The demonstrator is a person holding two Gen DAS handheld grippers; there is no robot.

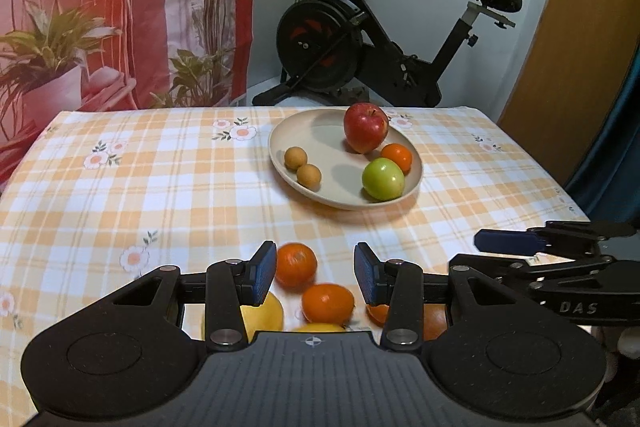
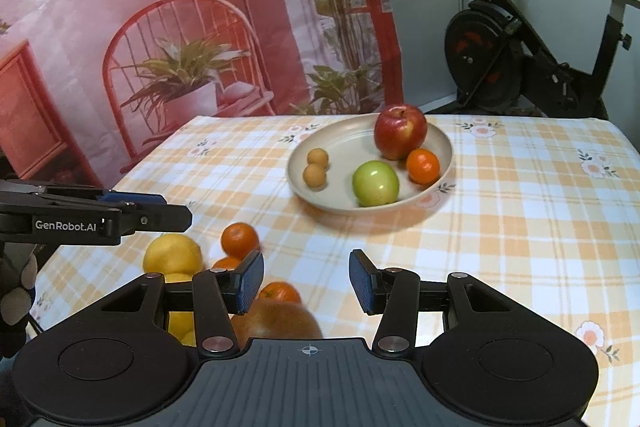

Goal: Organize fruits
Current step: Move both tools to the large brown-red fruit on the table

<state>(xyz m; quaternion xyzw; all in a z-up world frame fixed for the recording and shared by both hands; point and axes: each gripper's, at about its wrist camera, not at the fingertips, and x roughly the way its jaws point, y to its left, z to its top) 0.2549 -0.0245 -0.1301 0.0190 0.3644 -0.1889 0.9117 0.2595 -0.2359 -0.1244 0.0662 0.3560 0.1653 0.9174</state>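
The loose fruit lies in a cluster near the front edge of the table (image 1: 120, 163), on the checked cloth: two tangerines (image 1: 295, 264) one behind the other, a third orange fruit partly hidden by my left gripper's frame, and yellow lemons (image 2: 173, 255) beside them. The beige plate (image 1: 280, 131) sits toward the far edge, well apart from the cluster, and already carries a red apple (image 1: 365, 127), a green apple (image 1: 383, 179), a small tangerine and two small tan round fruits. I judge the tangerines light, round and soft-skinned, apt to roll and to bruise if pinched hard; the sound hold is across the widest part, pads on opposite sides. My left gripper (image 1: 316, 277) hangs above the cluster, fingers partly apart, holding nothing. My right gripper (image 2: 307, 281) likewise stands partly apart and empty, with bare cloth between its pads.
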